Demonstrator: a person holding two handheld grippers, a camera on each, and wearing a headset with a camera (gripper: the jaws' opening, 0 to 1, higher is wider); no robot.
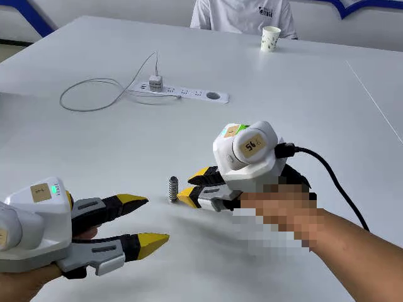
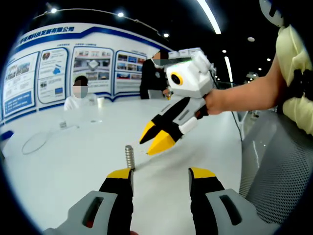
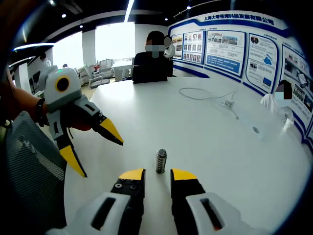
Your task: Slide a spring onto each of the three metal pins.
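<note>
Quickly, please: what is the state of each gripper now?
Left gripper: open, holding nothing.
Right gripper: slightly open, holding nothing; a spring-covered pin stands just ahead of its tips.

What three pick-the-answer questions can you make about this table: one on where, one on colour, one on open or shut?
1. Where is the spring? A on the floor; B standing on the table; C inside a tool.
2. What colour are the tools' tips? A yellow; B red; C green.
3. How is the left tool? A shut on the spring; B shut, empty; C open.
Answers: 1 B, it stands on the white table just ahead of the right tool. 2 A, both pairs of tips are yellow. 3 C, a wide gap shows between its jaws.
</note>
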